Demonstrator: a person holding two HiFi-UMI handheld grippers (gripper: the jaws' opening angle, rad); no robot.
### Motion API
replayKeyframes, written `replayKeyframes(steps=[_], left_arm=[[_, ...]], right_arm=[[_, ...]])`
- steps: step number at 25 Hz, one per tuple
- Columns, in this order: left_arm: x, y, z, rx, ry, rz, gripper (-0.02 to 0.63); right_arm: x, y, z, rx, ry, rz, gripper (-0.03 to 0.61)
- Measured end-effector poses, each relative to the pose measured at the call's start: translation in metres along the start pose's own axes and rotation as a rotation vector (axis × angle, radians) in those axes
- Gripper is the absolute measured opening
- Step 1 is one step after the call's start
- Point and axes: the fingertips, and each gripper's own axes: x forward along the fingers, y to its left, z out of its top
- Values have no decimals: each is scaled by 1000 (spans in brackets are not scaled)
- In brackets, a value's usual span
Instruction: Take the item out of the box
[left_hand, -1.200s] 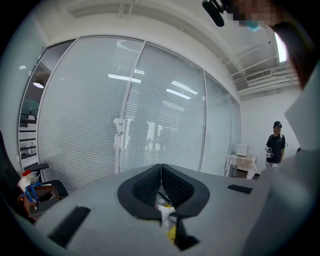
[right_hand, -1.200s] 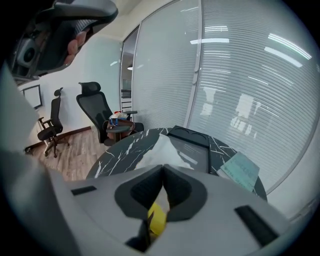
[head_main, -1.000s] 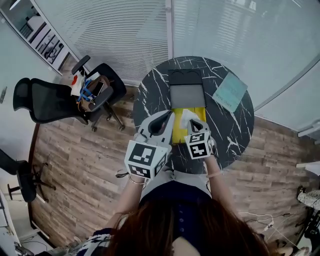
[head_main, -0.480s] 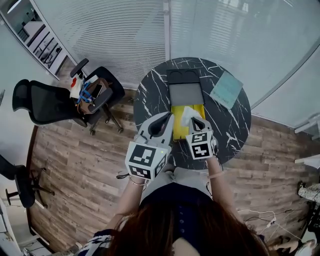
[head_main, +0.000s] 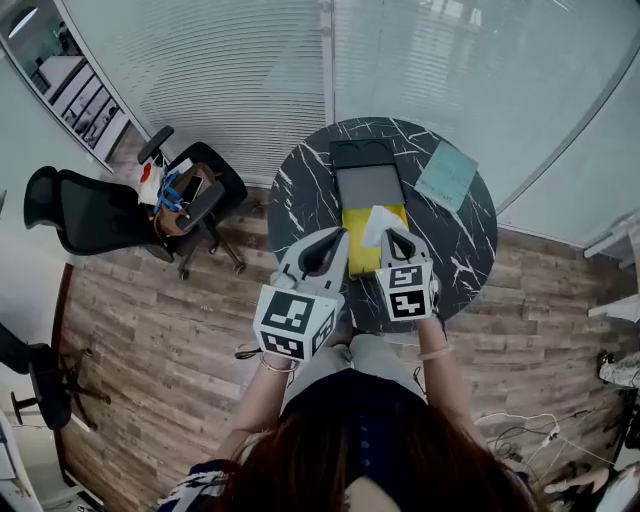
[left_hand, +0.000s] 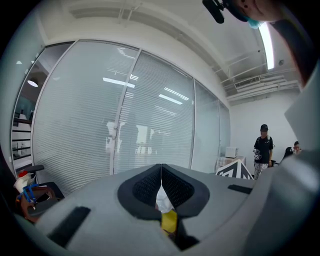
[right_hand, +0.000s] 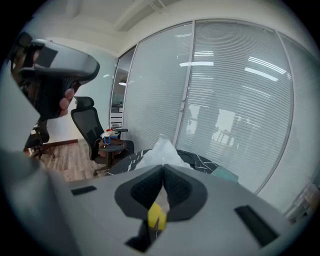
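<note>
While pinching white item (head_main: 374, 221) with right tool (head_main: 392, 238), pull straight up slowly. Brace yellow box (head_main: 361, 252) on desk (head_main: 300, 190) with clenched left tool (head_main: 336, 240).

Quick count: one round marble tabletop (head_main: 300, 190), one yellow box (head_main: 360, 250), one white crumpled item (head_main: 376, 220), one dark grey tray (head_main: 368, 172), one teal pad (head_main: 447, 175). Two grippers: left gripper (head_main: 336, 238), right gripper (head_main: 393, 238). Three black office chairs (head_main: 90, 210) on the floor, two people (left_hand: 262, 147) way back.

The right claw (head_main: 391, 235) has drawn the white bag (head_main: 375, 220) slightly higher.
</note>
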Motion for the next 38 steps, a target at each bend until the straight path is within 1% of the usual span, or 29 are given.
replayKeyframes(steps=[8, 16, 26, 38], left_arm=[[-5, -8, -2, -3, 0, -28, 28], [-1, -18, -3, 2, 1, -28, 27], [-5, -42, 1, 18, -1, -2, 26], [-20, -76, -6, 28, 9, 34, 27]], right_arm=[[-20, -3, 15, 9, -40, -34, 25], [-42, -13, 25, 27, -93, -52, 25], [-78, -19, 37, 25, -158, -33, 25], [-122, -20, 38, 23, -228, -1, 25]])
